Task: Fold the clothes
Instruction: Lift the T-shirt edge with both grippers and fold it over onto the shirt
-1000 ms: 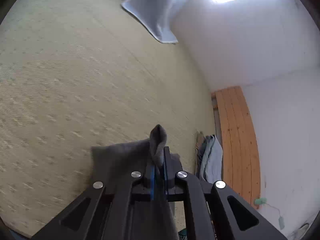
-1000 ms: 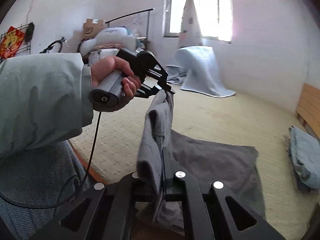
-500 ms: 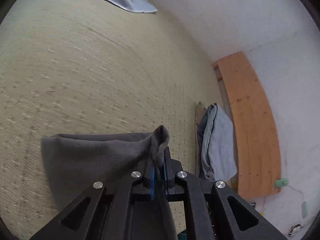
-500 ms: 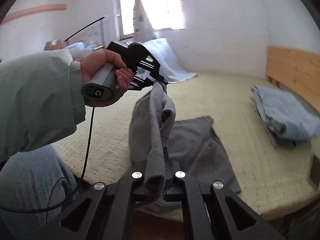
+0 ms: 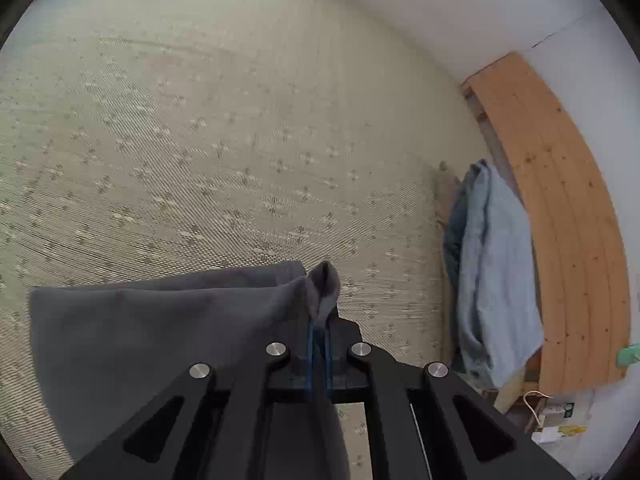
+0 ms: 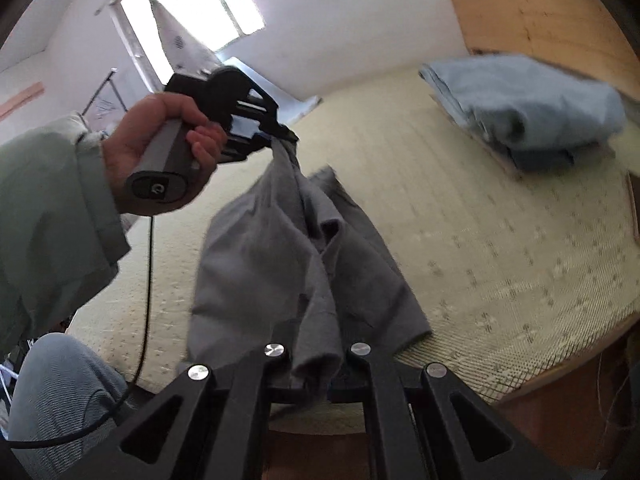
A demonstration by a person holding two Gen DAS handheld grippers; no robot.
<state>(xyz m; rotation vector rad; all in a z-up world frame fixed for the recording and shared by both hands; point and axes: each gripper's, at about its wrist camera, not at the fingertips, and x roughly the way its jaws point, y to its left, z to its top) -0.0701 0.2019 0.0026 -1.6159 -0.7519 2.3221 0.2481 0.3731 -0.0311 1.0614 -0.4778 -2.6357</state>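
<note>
The left gripper [image 6: 286,136], a black two-finger tool on a grey handle, is held raised in the person's left hand [image 6: 160,152], whose fingers wrap the handle; a pale green sleeve [image 6: 52,216] covers the forearm. Its jaws are pressed together on a fold of grey fabric [image 6: 280,248]. The right gripper [image 6: 316,364] sits lower and nearer, its jaws likewise clamped on the same grey fabric.
</note>
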